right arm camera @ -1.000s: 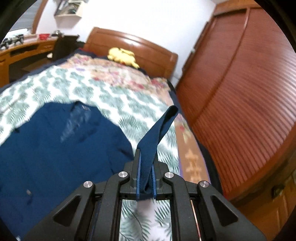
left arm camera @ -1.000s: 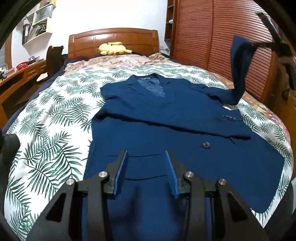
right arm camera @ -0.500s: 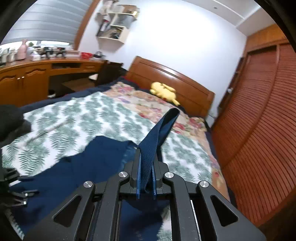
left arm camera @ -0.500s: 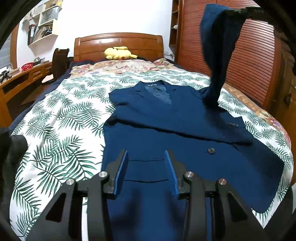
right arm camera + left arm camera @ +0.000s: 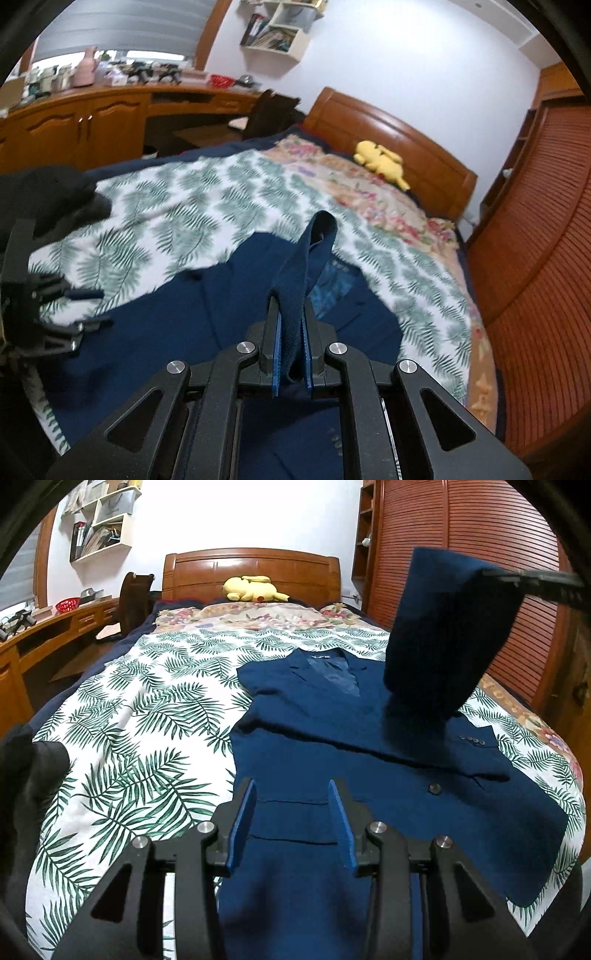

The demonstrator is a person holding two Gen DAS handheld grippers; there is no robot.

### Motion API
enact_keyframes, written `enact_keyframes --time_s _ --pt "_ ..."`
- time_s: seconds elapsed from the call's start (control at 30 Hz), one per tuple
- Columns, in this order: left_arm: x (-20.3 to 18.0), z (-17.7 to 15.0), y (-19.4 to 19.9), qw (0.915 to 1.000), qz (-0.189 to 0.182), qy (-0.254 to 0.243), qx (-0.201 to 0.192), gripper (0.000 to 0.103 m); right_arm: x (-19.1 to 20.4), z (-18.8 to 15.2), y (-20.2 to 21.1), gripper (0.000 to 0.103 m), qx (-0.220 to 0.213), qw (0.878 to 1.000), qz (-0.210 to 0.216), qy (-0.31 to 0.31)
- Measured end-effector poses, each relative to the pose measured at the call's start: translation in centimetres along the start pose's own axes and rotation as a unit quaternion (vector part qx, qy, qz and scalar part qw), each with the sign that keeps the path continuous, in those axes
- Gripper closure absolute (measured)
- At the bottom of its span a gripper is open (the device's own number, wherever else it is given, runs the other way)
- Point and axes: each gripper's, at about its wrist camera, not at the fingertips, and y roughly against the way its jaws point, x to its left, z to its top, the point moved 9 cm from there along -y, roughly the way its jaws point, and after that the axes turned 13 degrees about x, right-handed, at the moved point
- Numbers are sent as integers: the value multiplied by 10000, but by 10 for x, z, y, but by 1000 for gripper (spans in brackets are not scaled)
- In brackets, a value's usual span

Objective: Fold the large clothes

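Tongs first: my right tongs [image 5: 292,354] are pinching the cuff end of the navy blue woven jacket sleeve [image 5: 295,291] tight between their blue pads, and the cloth is standing up out of them in a loop. From the left wrist view, that same sleeve [image 5: 443,635] is hanging in the air over the right half of the garment, lifted off the bed. My left tongs [image 5: 291,823] are standing partly apart, gripping nothing, and hovering over the lower front of the navy blue suit jacket [image 5: 332,746]. That jacket is lying flat, front up, collar toward the headboard, with its other sleeve folded across the chest and a dark button [image 5: 434,788] showing near the middle. It is resting on the white bedspread printed with green palm leaves [image 5: 147,716], toward the right side of the bed. Beyond it, a yellow plush toy [image 5: 255,588] is lying against the brown wooden headboard [image 5: 251,568]. A black garment [image 5: 33,760] is sitting at the bed's left edge.
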Motion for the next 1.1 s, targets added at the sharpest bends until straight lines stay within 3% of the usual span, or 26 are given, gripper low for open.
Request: enact_keyframes --time_s 0.63,0.77,0.9,1.1 --pt "7 -1 3 10000 57 50 -9 64 51 -45 -26 95 491 9950 868 -105" --pt "10 0 3 10000 60 74 -13 64 60 -52 -29 85 559 9929 1043 -150" --pt "10 -1 3 10000 65 73 -7 64 66 -53 -25 66 455 9921 1157 -143" --pt "11 -1 3 10000 69 70 2 64 65 -61 -46 65 654 9913 1107 -290"
